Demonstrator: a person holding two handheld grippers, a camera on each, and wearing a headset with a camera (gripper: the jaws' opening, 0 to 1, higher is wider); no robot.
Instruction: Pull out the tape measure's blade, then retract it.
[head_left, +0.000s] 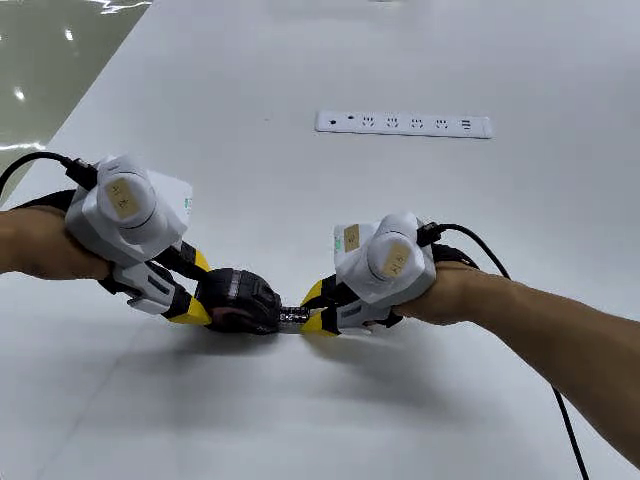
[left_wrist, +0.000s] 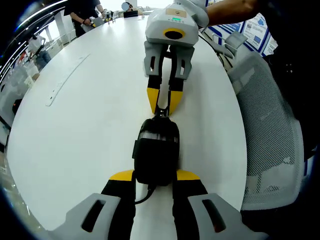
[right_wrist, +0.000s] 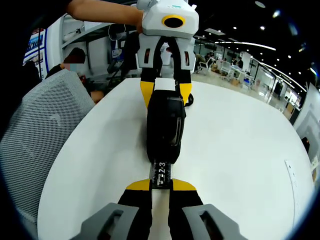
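- Because the tape measure (head_left: 240, 298) has a chunky black case, apparently hard plastic with a grippy moulded skin, it should handle as a compact, rigid and fairly light thing. Its two flat sides look like the sound place to clamp it.
- It sits low at the near part of the bench (head_left: 300, 60), between the two grippers. I cannot tell whether it rests on the surface or hangs just above it.
- Its blade (right_wrist: 161, 172) is a thin strip printed with numbers, and only a short length is out of the case mouth. I judge it springy and easy to kink, so it is best held near the tip and pulled straight in line with the mouth.
- The left hand-held gripper (left_wrist: 155, 176) is clamped on the case, one yellow tip on either side.
- The right hand-held gripper (right_wrist: 161, 186) is pinched nearly together on the blade's end.
- The bench top is smooth, white and faintly glossy, so a released case might slide.
- A long white power strip (head_left: 404, 124) lies well apart on the far side.
- A grey mesh chair (left_wrist: 270, 125) stands beside the bench.
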